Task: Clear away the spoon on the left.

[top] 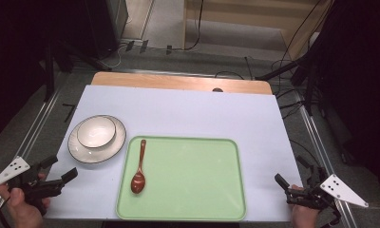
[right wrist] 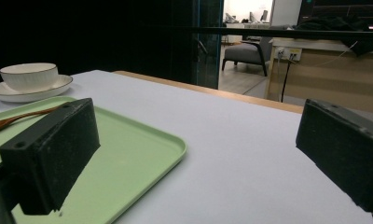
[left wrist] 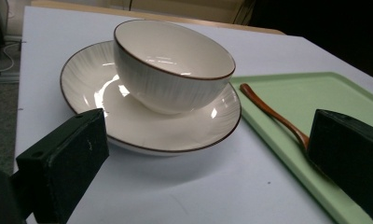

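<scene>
Currently, setup: white table (top: 188,111), nothing gripped; both tools sit at the near corners, well apart from each other.
Left gripper (top: 60,175): jaws spread wide, nothing between them; it hangs over the near left corner, aimed at the dishes. Its own view frames the bowl (left wrist: 173,65) between the two black jaws, so I judge the bowl is the next target.
Right gripper (top: 283,186): jaws likewise parted and empty, low over the near right corner, just beside the tray (top: 202,190) edge. My guess is that it is parked clear to leave the tray free.
Bowl: upright, white with a brown rim, seated centrally on the saucer (top: 79,152). Interior looks empty, glossy highlights only.
Saucer: on the table's left side, just beside the tray's far left corner; whether their rims touch cannot be told. Holds the bowl and nothing else.
Tray: pale green, rounded corners, raised lip, centred at the near edge. A sensible collecting spot, within reach of either hand.
Spoon (top: 139,171): dark red-brown, lying flat along the tray's left side, head toward the person, handle pointing away. It is the tray's sole content.
Judgement: spoon looks already loaded; bowl and saucer not yet on the tray.
Risk: the bowl rests loose on the saucer and could slide if the saucer is lifted tilted.
</scene>
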`<state>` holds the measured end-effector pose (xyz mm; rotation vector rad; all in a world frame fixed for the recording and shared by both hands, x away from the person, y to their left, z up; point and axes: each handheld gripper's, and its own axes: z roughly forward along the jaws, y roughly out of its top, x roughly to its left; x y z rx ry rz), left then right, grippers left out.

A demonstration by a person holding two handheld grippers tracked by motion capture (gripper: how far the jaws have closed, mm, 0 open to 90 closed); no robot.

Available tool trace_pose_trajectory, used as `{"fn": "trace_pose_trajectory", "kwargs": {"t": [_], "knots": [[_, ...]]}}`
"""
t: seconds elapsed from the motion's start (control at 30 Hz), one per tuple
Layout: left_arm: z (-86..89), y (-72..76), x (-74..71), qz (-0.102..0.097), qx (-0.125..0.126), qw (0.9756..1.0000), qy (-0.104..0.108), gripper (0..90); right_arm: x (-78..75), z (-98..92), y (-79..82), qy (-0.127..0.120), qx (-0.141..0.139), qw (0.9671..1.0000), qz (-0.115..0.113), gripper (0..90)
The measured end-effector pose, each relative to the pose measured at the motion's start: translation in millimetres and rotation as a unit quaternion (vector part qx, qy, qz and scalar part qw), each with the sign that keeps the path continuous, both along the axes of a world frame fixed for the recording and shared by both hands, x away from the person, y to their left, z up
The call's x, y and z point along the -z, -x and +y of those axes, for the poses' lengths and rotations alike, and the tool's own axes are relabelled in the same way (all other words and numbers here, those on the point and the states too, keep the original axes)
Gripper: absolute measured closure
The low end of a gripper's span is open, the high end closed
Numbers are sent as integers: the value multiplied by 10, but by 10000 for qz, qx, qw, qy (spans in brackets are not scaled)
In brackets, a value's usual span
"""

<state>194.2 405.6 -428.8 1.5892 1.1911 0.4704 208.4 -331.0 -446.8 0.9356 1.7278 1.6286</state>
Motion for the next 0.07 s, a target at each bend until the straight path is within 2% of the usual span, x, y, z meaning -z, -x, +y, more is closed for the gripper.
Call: {"fn": "trace_pose_trajectory", "kwargs": {"t": [0.07], "knots": [[-29, -9, -20, 17, 31, 10000, 31, 0, 0, 0, -4, 4, -8, 10000, -15, 0]]}}
